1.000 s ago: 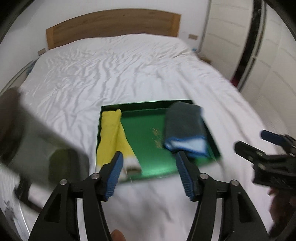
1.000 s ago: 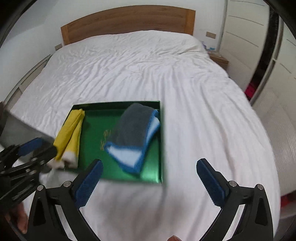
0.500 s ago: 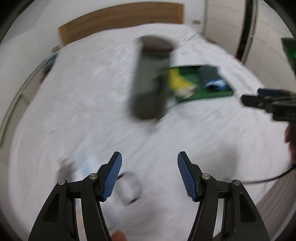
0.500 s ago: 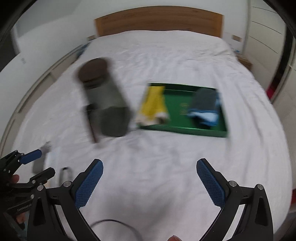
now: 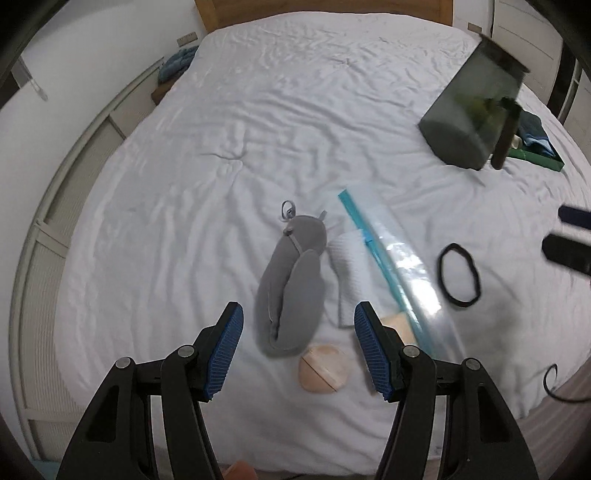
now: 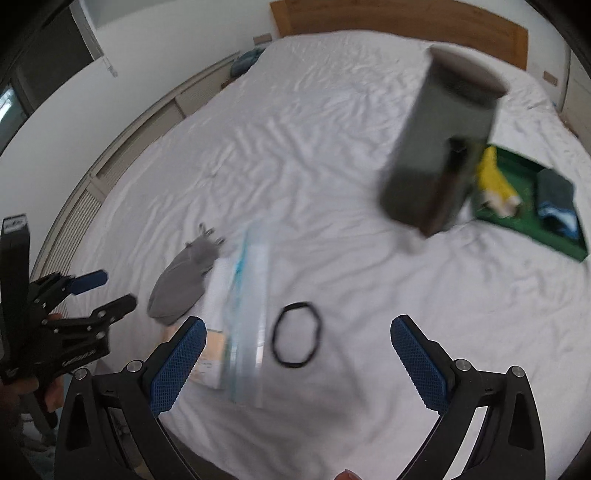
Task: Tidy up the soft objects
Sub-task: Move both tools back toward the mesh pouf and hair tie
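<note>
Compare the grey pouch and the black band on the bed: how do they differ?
The grey pouch is a solid, elongated fabric piece; the black band is a thin open loop. The pouch lies ahead of the left gripper, the band further right. Both rest flat on the white sheet, ungripped.

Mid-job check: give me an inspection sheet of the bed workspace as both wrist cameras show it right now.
Surface: white bed sheet, wrinkled.
Job's things: grey pouch, white cloth, beige pads, black band lying loose; green tray holds yellow cloth and blue-grey towel.
Clutter: clear zip bag over the white cloth; dark translucent container, blurred.
Grippers: left gripper and right gripper both open, empty.
Cables: black loop at bed edge.
Surroundings: wooden headboard, white walls.
</note>
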The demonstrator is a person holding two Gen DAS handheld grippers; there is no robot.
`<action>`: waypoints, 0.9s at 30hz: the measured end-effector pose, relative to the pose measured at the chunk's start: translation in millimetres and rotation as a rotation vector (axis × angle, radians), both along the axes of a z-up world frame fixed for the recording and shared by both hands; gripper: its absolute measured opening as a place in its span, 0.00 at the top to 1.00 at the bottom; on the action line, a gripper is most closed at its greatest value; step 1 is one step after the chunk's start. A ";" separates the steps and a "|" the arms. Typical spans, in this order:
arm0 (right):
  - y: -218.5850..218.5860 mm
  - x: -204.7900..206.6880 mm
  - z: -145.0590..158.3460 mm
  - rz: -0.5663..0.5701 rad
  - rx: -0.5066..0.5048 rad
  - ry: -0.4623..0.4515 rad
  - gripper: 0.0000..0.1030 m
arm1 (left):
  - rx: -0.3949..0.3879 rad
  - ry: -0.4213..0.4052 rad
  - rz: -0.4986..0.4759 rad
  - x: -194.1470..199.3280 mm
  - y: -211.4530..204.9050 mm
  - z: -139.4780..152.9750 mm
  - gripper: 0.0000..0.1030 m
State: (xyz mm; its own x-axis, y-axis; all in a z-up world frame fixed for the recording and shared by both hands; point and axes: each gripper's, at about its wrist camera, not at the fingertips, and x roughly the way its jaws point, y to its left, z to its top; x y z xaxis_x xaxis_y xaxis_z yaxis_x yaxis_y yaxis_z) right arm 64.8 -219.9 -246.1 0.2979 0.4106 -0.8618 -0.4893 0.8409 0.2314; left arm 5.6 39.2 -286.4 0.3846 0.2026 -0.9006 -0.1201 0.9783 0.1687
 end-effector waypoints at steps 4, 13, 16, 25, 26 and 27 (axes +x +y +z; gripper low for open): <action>19.6 1.9 -27.0 -0.014 -0.021 0.028 0.03 | -0.046 -0.005 -0.019 9.6 8.3 -14.3 0.45; 36.3 19.3 -89.8 -0.059 -0.050 0.078 0.07 | -0.171 -0.026 -0.151 18.4 -19.2 -18.6 0.45; 37.8 23.2 -101.5 -0.055 -0.052 0.085 0.07 | -0.179 -0.012 -0.171 24.6 -26.5 -29.1 0.45; 40.3 35.4 -127.0 -0.058 -0.059 0.096 0.15 | -0.218 0.045 -0.162 41.0 -27.9 -62.5 0.45; 40.8 36.3 -129.5 -0.059 -0.061 0.097 0.15 | -0.213 0.048 -0.159 42.7 -27.6 -65.9 0.45; 40.9 36.2 -130.7 -0.060 -0.060 0.098 0.15 | -0.210 0.051 -0.158 44.6 -27.0 -69.1 0.45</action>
